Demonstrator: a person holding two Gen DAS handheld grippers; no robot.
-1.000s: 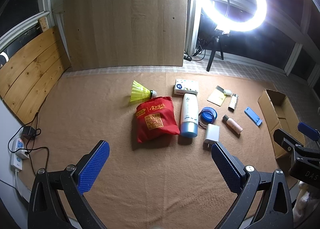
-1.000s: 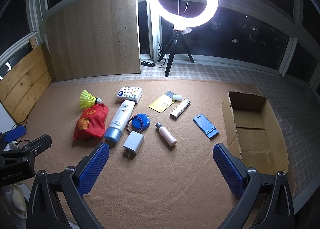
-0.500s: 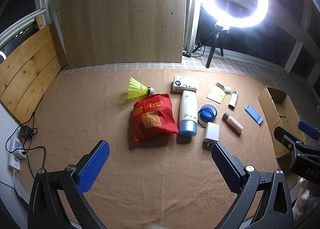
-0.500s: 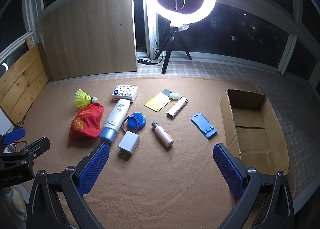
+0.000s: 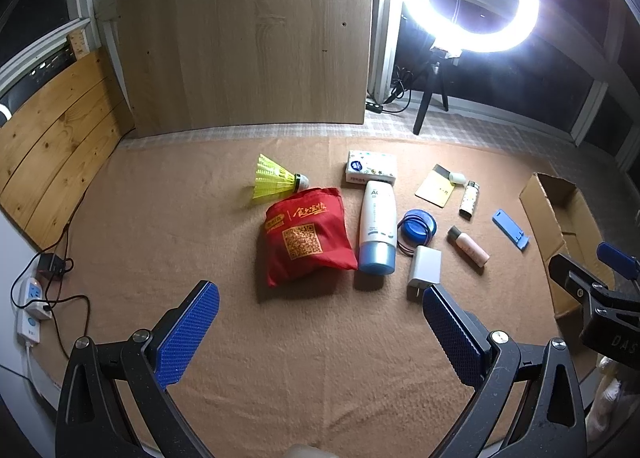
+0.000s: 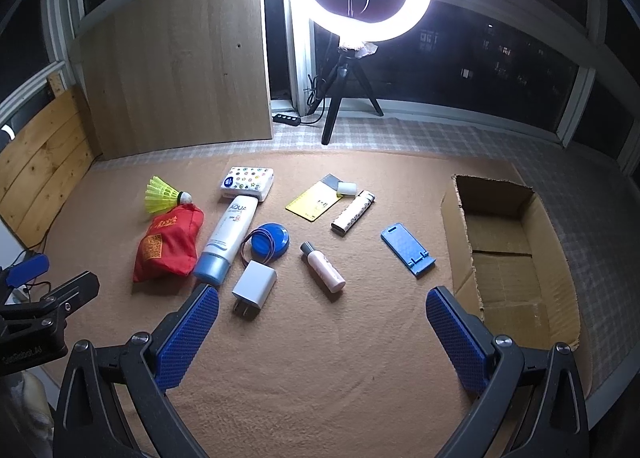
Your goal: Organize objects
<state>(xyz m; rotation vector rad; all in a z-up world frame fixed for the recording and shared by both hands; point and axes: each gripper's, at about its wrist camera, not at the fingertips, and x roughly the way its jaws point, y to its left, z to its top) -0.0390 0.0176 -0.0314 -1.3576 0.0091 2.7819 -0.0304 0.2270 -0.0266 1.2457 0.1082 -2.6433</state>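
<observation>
Left gripper [image 5: 320, 328]: jaws spread wide, empty.
Right gripper [image 6: 322, 332]: jaws spread too, empty.
Cardboard box [image 6: 516, 254]: near corner cut off behind right finger.

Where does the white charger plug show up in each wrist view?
Left wrist: white charger plug right of centre, just above the right fingertip, prongs toward the camera.
Right wrist: it lies left of centre, near the left fingertip.
Shared landmark: the blue-capped sunscreen tube lies to its left in both.
</observation>
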